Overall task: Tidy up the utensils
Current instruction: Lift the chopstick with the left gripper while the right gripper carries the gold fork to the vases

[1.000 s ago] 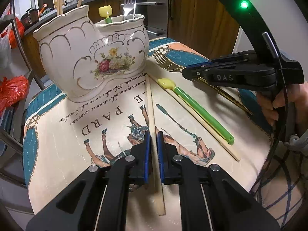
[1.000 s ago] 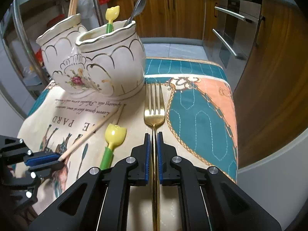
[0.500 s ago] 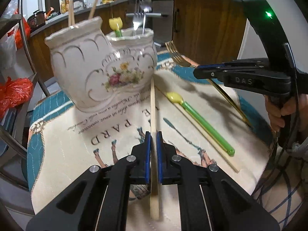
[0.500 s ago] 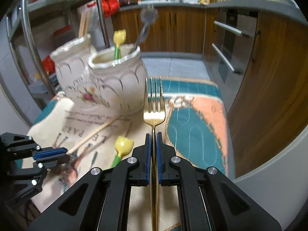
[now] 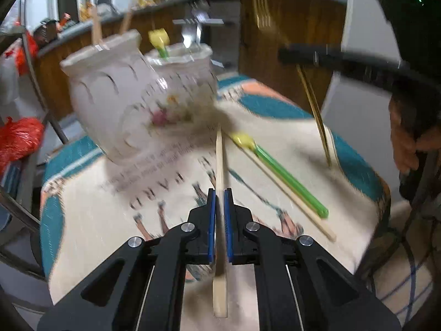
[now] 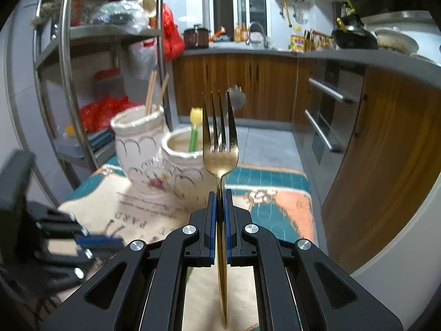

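The fork (image 6: 220, 149) stood at the centre of the right wrist frame, tines up, its gold handle clamped between the closed jaws of the right gripper (image 6: 220, 207). In the left wrist frame its lower tip hung close to the cloth (image 5: 344, 127) at right of centre, so a sideways carry could have dragged it and rucked the fabric; I could not tell whether it touched. The grip sat just under the fork's head, so the long handle below could have pivoted in the pads.

The left gripper (image 5: 220, 207), at lower centre of its frame, had its jaws closed on a chopstick (image 5: 219, 165) that pointed toward the holder (image 5: 115, 104) at upper left. That thin stick was held partway along, so its far end could have swung off line at the rim.

The holder had 2 cups. The left one already held 2 chopsticks (image 6: 153, 91), the right a green spoon (image 6: 194, 129) and a steel spoon (image 6: 235, 99). A knock from either tool could have tipped it or snagged those.

Another green spoon (image 5: 275, 171) and a chopstick (image 5: 297, 207) lay on the cloth, right of centre, and a low pass could have swept them off.
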Demonstrator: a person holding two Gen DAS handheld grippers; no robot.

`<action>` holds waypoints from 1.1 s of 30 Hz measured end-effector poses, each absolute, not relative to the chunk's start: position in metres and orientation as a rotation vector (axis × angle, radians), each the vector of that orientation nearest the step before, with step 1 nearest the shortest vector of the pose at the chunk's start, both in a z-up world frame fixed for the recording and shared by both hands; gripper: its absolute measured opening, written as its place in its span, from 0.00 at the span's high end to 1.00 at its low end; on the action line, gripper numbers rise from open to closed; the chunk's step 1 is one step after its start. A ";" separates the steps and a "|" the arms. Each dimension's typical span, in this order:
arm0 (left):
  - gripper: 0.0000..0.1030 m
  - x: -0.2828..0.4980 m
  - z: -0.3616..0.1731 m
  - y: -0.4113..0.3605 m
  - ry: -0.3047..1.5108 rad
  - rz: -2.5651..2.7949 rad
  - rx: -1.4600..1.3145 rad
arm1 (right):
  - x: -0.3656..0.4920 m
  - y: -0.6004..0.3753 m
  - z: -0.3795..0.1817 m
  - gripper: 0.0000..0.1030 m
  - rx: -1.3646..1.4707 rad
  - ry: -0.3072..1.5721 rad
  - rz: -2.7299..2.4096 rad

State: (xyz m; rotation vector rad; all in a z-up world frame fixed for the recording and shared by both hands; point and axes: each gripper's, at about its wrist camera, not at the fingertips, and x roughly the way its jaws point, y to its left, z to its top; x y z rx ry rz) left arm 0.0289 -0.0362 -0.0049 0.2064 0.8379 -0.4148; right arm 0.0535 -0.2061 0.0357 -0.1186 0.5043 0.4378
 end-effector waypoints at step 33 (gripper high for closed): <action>0.94 0.022 0.088 0.005 0.283 -0.291 0.041 | 0.034 -0.204 0.094 0.94 -0.013 0.284 0.442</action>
